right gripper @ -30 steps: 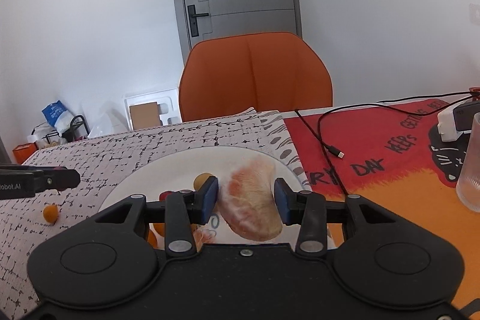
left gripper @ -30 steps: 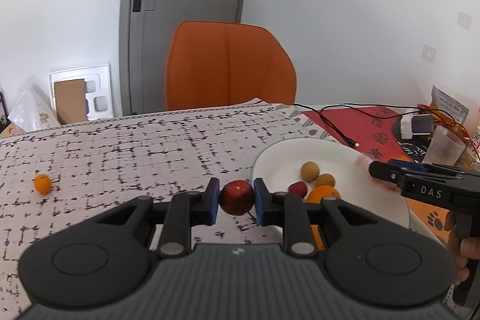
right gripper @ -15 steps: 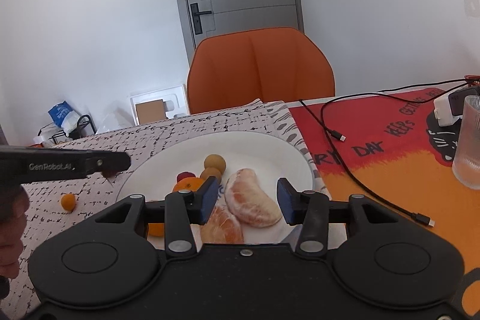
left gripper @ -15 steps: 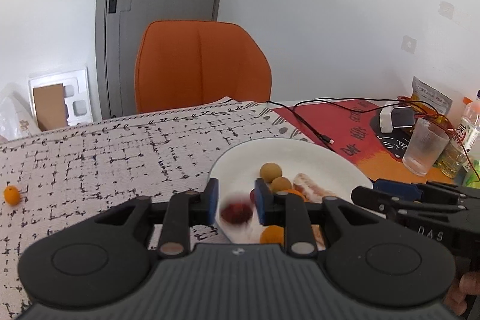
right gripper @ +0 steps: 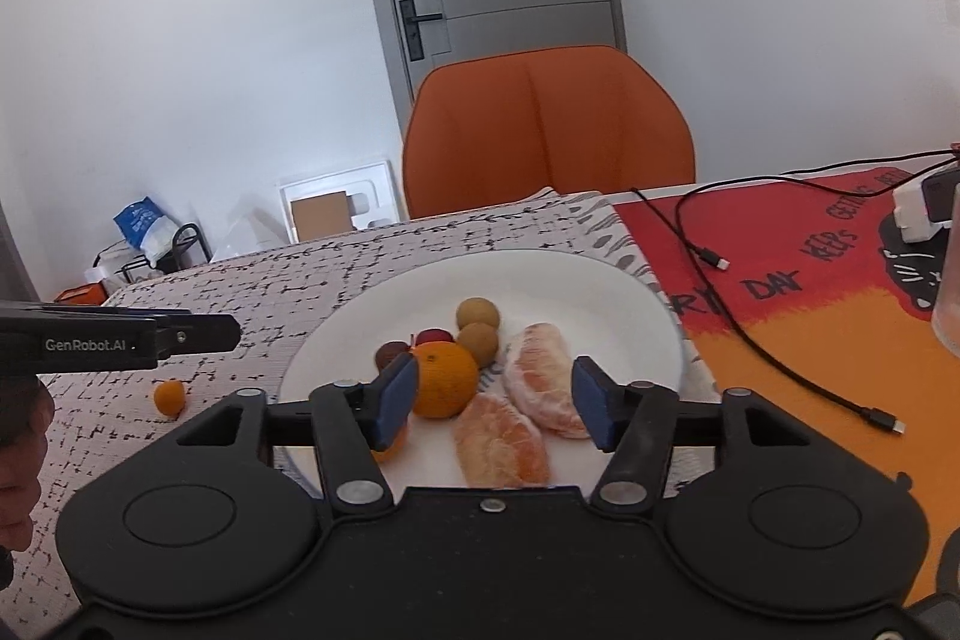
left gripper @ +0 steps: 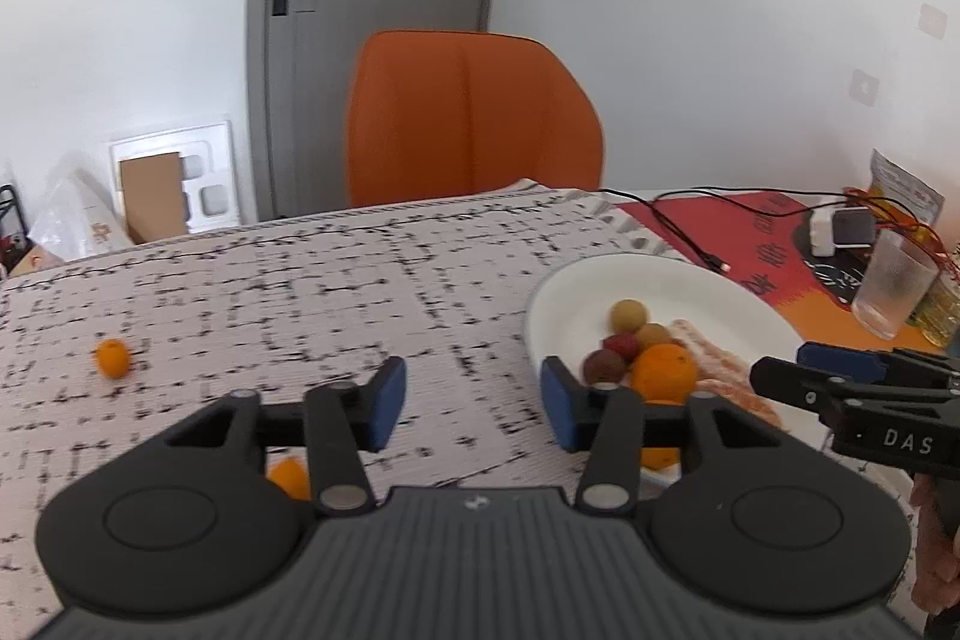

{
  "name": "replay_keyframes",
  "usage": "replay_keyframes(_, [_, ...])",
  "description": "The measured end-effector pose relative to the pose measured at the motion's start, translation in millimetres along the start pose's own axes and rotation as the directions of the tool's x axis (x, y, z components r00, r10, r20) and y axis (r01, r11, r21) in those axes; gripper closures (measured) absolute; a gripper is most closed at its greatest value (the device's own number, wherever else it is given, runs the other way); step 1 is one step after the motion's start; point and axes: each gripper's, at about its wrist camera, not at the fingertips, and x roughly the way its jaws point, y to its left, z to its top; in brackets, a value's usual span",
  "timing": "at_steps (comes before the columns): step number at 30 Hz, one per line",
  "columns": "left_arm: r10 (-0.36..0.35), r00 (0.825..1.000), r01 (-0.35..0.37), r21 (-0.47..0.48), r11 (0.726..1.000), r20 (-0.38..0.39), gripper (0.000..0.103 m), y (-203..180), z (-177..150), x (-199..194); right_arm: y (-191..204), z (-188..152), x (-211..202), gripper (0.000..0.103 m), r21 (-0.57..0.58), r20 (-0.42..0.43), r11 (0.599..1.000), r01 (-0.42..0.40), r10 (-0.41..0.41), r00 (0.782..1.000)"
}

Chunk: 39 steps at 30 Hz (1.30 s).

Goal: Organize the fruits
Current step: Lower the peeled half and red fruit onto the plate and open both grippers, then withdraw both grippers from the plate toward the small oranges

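A white plate (right gripper: 600, 274) holds an orange (right gripper: 444, 379), two brown round fruits (right gripper: 478, 327), a red fruit (right gripper: 434, 337), a dark red fruit (right gripper: 390, 353) and two peeled citrus segments (right gripper: 543, 379). My right gripper (right gripper: 495, 403) hovers at the plate's near edge with its jaws opening. The segments lie on the plate between the pads, untouched. My left gripper (left gripper: 473, 400) is over the patterned cloth left of the plate (left gripper: 660, 268), jaws opening, nothing between them. One small orange fruit (left gripper: 112, 358) lies on the cloth at far left, another (left gripper: 290, 478) under the left gripper.
An orange chair (left gripper: 474, 118) stands behind the table. To the right lie a red-orange mat (right gripper: 810, 316), a black cable (right gripper: 750, 340), a white charger (right gripper: 918, 214) and a clear glass (left gripper: 894, 286). The right gripper (left gripper: 852, 394) reaches in over the plate's right side.
The left gripper let the dark red fruit go onto the plate and drew back left over the cloth. The right gripper released the citrus segment onto the plate. Both pairs of jaws widened.
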Motion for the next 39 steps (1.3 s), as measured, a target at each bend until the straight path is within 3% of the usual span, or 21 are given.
replay_keyframes(4, [0.036, 0.999, -0.035, -0.012, 0.999, 0.008, 0.039, 14.9, -3.2, -9.3, 9.9, 1.3, 2.0, 0.033, -0.004, -0.003, 1.000, -0.028, 0.028, 1.000])
replay_keyframes(6, [0.054, 0.998, -0.054, -0.021, 0.998, 0.009, 0.034, 22.5, -5.4, -13.4, 16.4, 1.5, 2.7, 0.021, -0.012, 0.001, 0.999, -0.039, 0.039, 0.999])
replay_keyframes(9, [0.073, 0.997, -0.072, -0.036, 0.997, 0.023, 0.018, 32.7, -9.8, -21.6, 25.8, 2.4, 4.4, 0.012, -0.025, 0.006, 0.998, -0.056, 0.056, 0.998])
replay_keyframes(13, [0.111, 0.993, -0.110, -0.026, 0.994, 0.031, 0.010, 42.8, -14.7, -29.8, 36.1, 3.4, 8.8, 0.000, -0.035, 0.009, 0.997, -0.073, 0.074, 0.997])
replay_keyframes(39, [0.245, 0.969, -0.240, -0.152, 0.959, 0.013, 0.007, 124.2, -43.4, -72.4, 116.8, 2.5, 35.2, 0.000, -0.126, -0.075, 0.965, -0.229, 0.221, 0.972])
